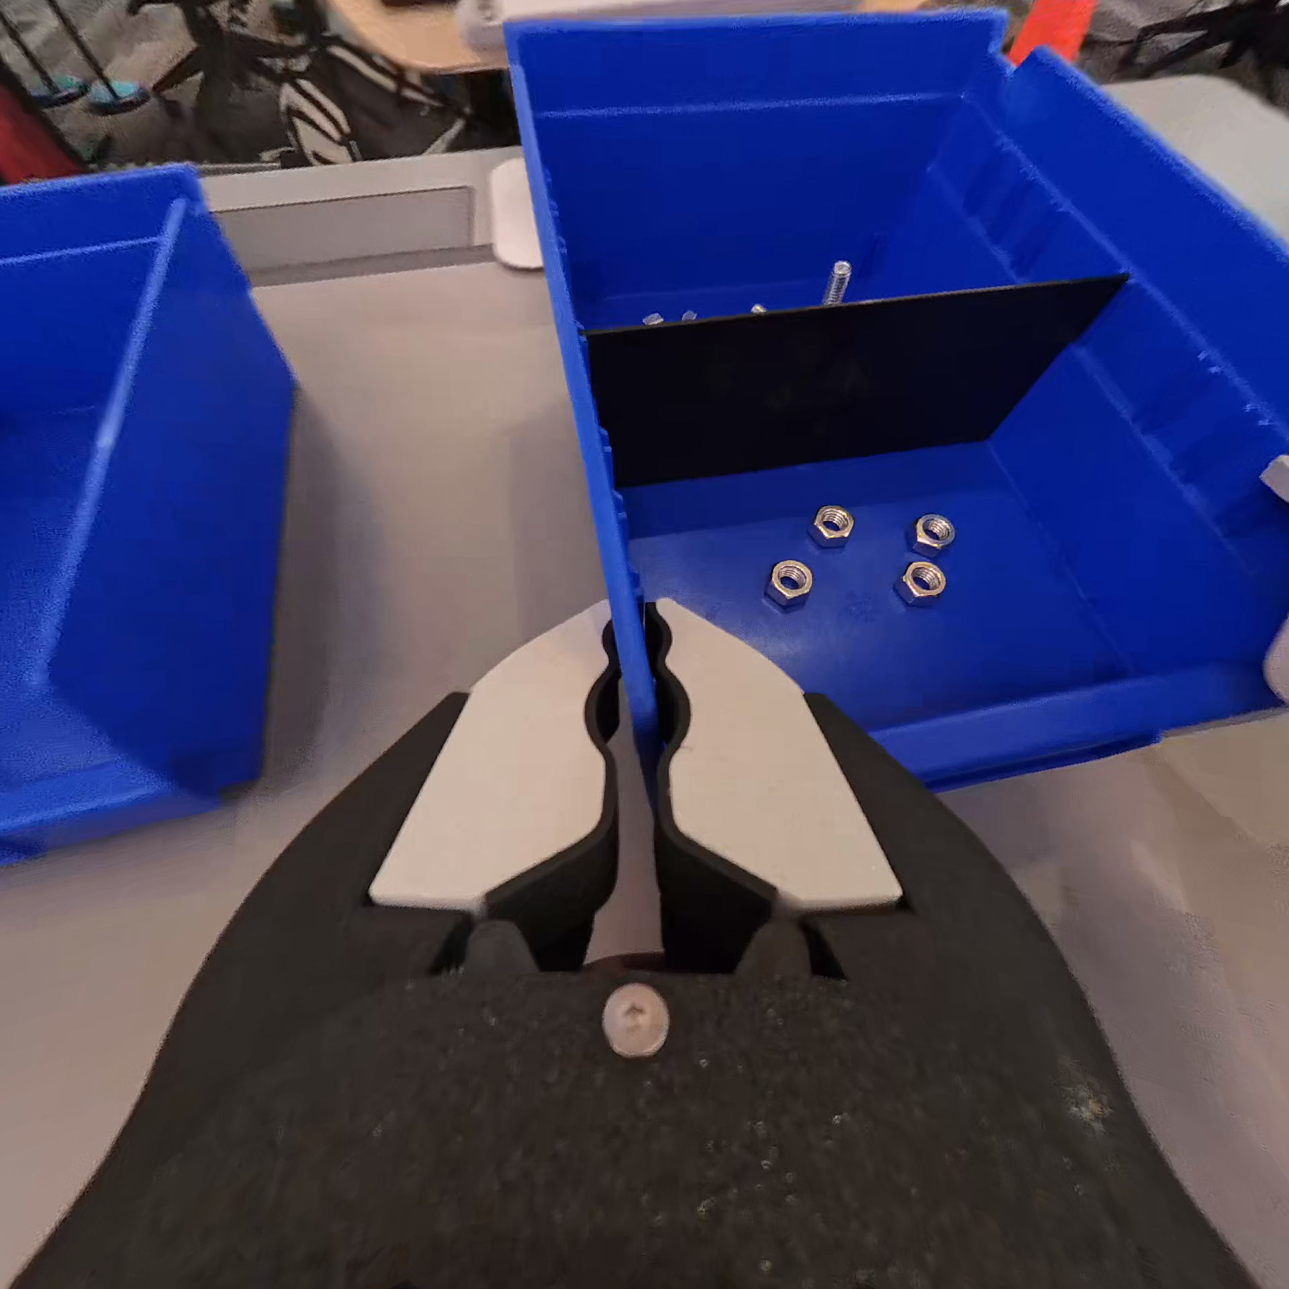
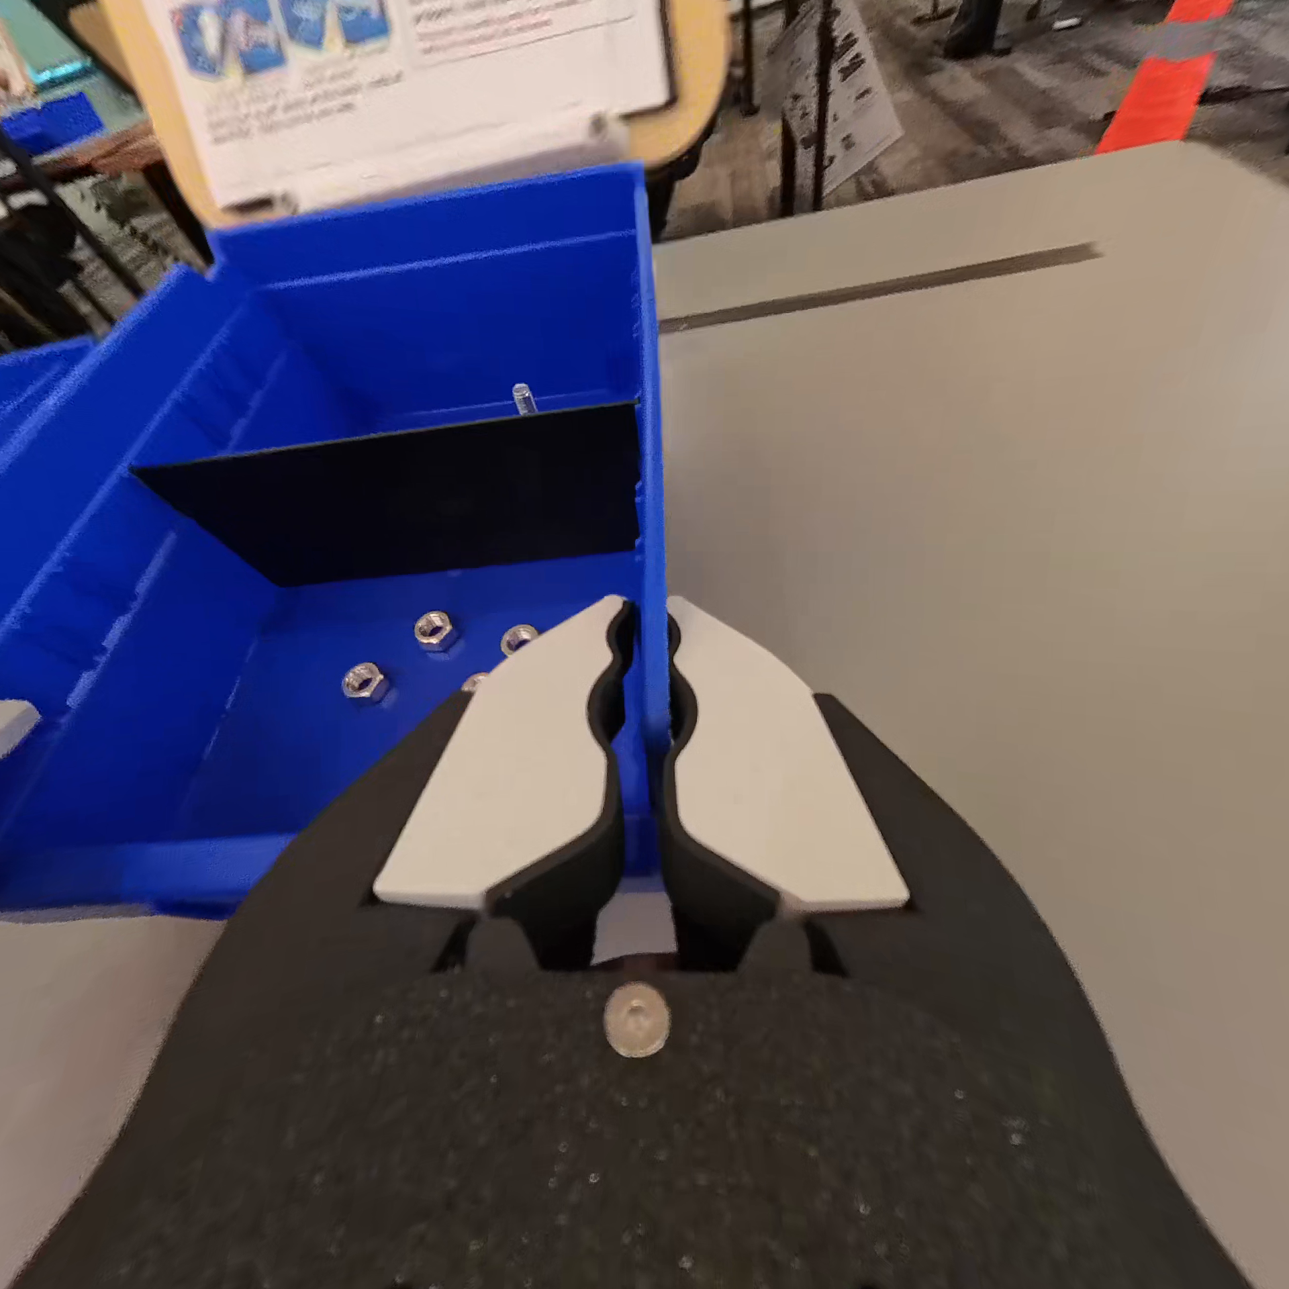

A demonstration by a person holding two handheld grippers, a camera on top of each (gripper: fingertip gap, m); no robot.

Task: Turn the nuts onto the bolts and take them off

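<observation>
A grey table (image 2: 976, 488) carries a divided blue bin (image 1: 1151, 293), with a second blue bin (image 1: 139, 453) to its left, and each claw is clamped on a side wall of the divided one: the left gripper (image 1: 633, 621) on its left wall, the right gripper (image 2: 649, 614) on its right wall. Four nuts (image 1: 865, 558) lie flat, holes up, on the floor of the near compartment, ahead and inward of both claws, the right claw seemingly nearer since its inner finger overlaps them in its view. Behind the black divider (image 1: 837, 377) are the bolts (image 1: 837, 282), one upright with its threaded end up, so reaching them means going forward over the divider.
</observation>
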